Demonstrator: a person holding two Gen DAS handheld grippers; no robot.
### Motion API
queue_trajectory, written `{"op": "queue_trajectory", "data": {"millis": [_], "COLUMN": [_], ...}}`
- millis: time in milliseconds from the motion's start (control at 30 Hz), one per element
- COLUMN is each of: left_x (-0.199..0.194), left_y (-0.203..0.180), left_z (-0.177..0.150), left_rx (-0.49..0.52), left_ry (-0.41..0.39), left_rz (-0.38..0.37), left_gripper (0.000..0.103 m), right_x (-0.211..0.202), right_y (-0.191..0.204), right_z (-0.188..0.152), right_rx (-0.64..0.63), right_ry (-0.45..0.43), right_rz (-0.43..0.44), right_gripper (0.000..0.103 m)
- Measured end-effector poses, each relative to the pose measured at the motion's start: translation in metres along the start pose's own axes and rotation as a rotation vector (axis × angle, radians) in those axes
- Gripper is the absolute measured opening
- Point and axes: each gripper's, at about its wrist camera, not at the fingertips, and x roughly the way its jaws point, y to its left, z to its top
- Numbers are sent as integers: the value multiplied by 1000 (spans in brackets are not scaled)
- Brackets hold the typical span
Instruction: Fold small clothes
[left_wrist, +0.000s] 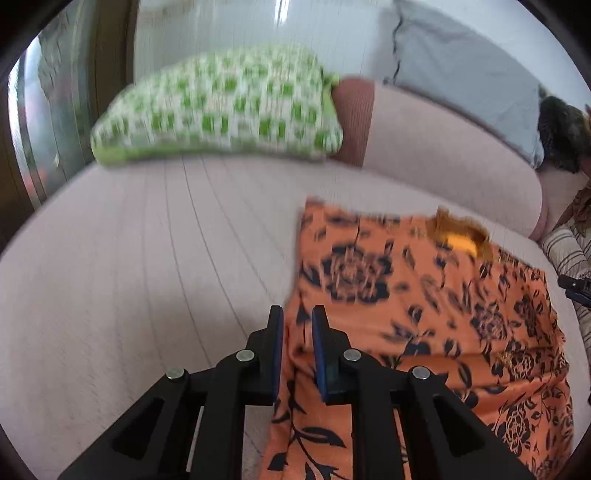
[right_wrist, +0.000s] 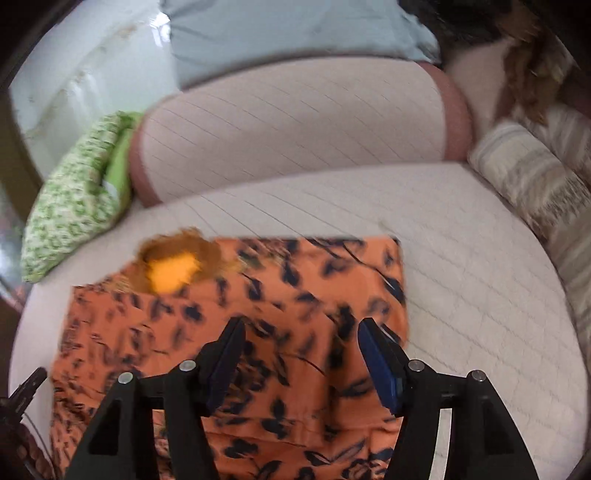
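An orange garment with a black flower print (left_wrist: 424, 314) lies spread on the pale quilted bed, its neck opening with a yellow label (left_wrist: 460, 242) at the far end. My left gripper (left_wrist: 297, 317) is nearly closed on a fold of the garment's left edge, which runs between its blue pads. In the right wrist view the garment (right_wrist: 295, 288) lies below my right gripper (right_wrist: 301, 330), which is open above its right half and holds nothing. The tip of the left gripper shows at the lower left edge of that view.
A green-and-white checked pillow (left_wrist: 221, 107) lies at the far left of the bed (left_wrist: 129, 277). A pink bolster (right_wrist: 295, 122) and a grey pillow (left_wrist: 461, 74) lie at the head. A striped cushion (right_wrist: 535, 192) lies to the right.
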Motion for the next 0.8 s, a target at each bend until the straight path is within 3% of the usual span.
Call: {"op": "queue_trajectory", "data": {"millis": [67,167,200,233,267,300,367,433,500,533,600,633,667,700,733,800], "left_x": [-5,24,44,56,55,51,52,56,55,55,53,52,51,51,52,49], "left_y": [-3,-8,-8,-6,-6,-9,-10,-10,-11,-11,-12,-13,-12,-10,-10,-9], "left_z": [3,0,-6,-11,-9,-7,-6,-7,-7,-7,-8,-9,-9,-9,-9,-9], "left_rx": [15,50,63,63,66,89,101,105,110,114,126,130,129,124,118,113], "left_ry": [-44,67,161,212,191,173,174,182,181,182,178,179,179,181,184,183], "left_rz": [-14,0,24,31,36,41,48,51,55,59,62,62,61,61,61,61], "left_gripper": [17,19,19,23,25,25,25,25,25,25,25,25,27,27,27,27], "right_x": [7,51,66,76,75,69,52,25,12,23,70,73,64,54,47,22], "right_y": [0,-8,-9,-9,-4,3,21,41,44,41,23,18,16,15,14,16], "right_z": [7,3,4,0,0,2,7,15,14,10,-6,-11,-13,-13,-14,-10], "right_rx": [-9,20,35,33,10,-20,-103,-202,-212,-218,-207,-185,-167,-146,-131,-101], "right_ry": [28,164,214,249,240,220,161,46,-35,-5,171,182,131,103,93,28], "right_rz": [16,-15,-18,-14,-35,-39,-77,-136,-175,-197,-222,-211,-198,-202,-197,-204], "right_gripper": [68,67,40,24,13,10,9,10,11,13,18,19,29,49,58,60]}}
